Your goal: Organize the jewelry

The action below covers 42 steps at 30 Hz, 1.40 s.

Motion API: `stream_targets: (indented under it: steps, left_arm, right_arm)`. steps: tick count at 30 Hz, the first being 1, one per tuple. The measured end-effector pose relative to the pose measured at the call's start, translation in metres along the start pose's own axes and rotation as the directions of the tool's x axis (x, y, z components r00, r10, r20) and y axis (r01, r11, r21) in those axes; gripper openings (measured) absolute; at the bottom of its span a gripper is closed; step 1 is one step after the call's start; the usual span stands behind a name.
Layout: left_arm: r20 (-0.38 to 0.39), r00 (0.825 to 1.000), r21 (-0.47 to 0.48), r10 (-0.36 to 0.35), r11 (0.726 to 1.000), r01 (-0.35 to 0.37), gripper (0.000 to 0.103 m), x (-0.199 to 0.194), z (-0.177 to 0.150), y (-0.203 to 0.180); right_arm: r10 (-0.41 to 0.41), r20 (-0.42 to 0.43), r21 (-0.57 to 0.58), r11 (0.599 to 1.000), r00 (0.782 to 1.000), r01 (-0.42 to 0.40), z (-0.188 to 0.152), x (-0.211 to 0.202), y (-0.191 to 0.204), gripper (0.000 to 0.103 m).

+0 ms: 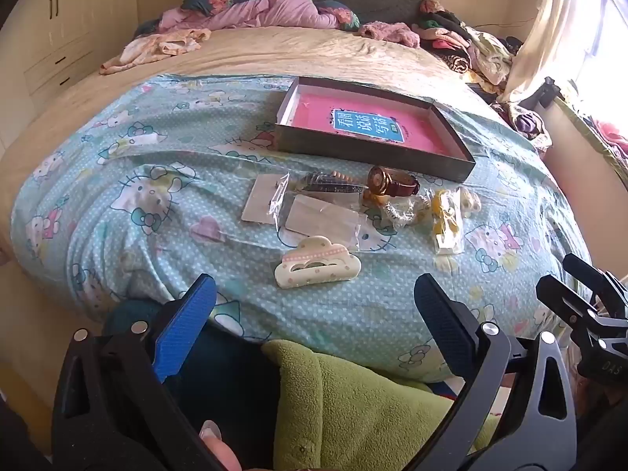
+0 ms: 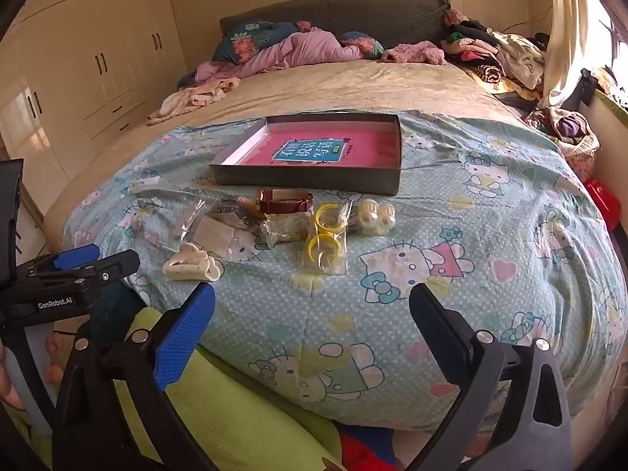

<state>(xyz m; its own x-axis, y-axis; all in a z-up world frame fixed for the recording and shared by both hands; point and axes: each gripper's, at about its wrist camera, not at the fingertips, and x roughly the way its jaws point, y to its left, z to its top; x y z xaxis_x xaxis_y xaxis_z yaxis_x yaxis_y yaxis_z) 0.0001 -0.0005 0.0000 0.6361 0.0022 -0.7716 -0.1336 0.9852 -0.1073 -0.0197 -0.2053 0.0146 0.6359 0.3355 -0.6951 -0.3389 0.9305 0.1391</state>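
Note:
A shallow grey box [image 1: 451, 165] [image 2: 310, 182] with a pink book inside lies on a blue cartoon-print sheet. In front of it sits a cluster of small items: a brown-strap watch [image 1: 392, 184] [image 2: 284, 201], a cream cloud-shaped hair claw [image 1: 318, 263] [image 2: 192, 265], yellow rings in a clear bag [image 1: 445, 216] [image 2: 325, 241], pearl pieces [image 2: 376, 214] and clear packets with cards [image 1: 314, 216]. My left gripper [image 1: 314, 314] hangs open just short of the hair claw. My right gripper [image 2: 312, 314] is open too, near the sheet's front edge, with nothing between its fingers.
Crumpled pink bedding [image 2: 298, 51] and a pile of clothes [image 2: 494, 59] fill the head of the bed. Cream wardrobes [image 2: 98, 62] line the left wall. A green fleece sleeve [image 1: 353, 404] lies below the grippers. A curtain [image 2: 561, 39] and bright window are at right.

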Motion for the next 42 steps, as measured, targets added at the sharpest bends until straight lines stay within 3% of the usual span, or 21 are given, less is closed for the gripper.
stream_targets:
  steps: [42]
  left_arm:
    - [0.021, 1.0, 0.004, -0.01, 1.0, 0.01, 0.094, -0.009, 0.004, -0.003]
  right_arm:
    - [0.037, -0.015, -0.026, 0.999, 0.999, -0.037, 0.001, 0.003, 0.012, 0.099]
